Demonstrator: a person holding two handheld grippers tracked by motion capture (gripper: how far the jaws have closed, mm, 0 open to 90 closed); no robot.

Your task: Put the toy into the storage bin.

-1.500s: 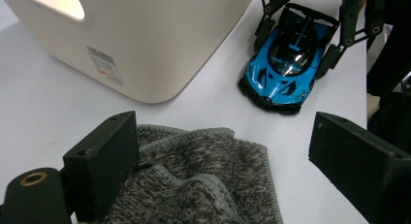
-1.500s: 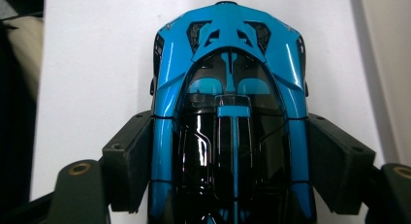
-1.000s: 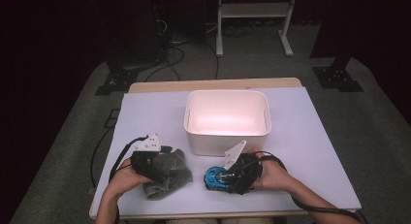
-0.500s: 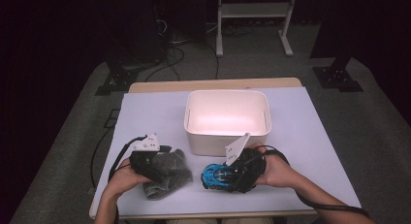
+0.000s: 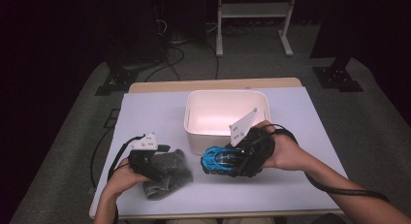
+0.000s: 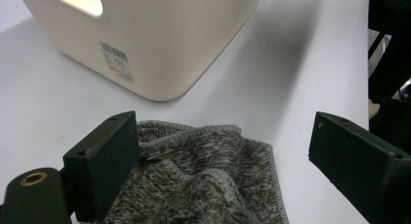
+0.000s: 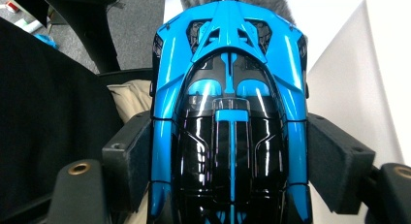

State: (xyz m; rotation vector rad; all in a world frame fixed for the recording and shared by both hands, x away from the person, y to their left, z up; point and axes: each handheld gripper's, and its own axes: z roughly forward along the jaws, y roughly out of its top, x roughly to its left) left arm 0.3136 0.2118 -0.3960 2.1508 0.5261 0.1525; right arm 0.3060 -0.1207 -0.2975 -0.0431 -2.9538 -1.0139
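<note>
A blue and black toy car (image 7: 230, 112) is clamped between the two black jaws of my right gripper (image 7: 228, 170), which is shut on its sides. In the high view the toy car (image 5: 220, 161) hangs just above the table, in front of the white bin (image 5: 225, 118), with the right gripper (image 5: 232, 161) tilted up. A grey knitted cloth (image 6: 203, 185) lies crumpled on the table under my left gripper (image 6: 228, 161), whose jaws stand wide open over it. The high view shows the left gripper (image 5: 162, 163) at the front left on the grey cloth (image 5: 167, 178).
The white bin (image 6: 160, 44) has a cut-out handle and a barcode label and stands at the table's middle. The table top (image 5: 145, 117) is pale lilac. Cables trail from both grippers. A metal stand (image 5: 252, 20) and dark floor lie beyond the far edge.
My right gripper has lifted the blue car and tilted upward, toward the bin. The left gripper has stayed over the cloth.
</note>
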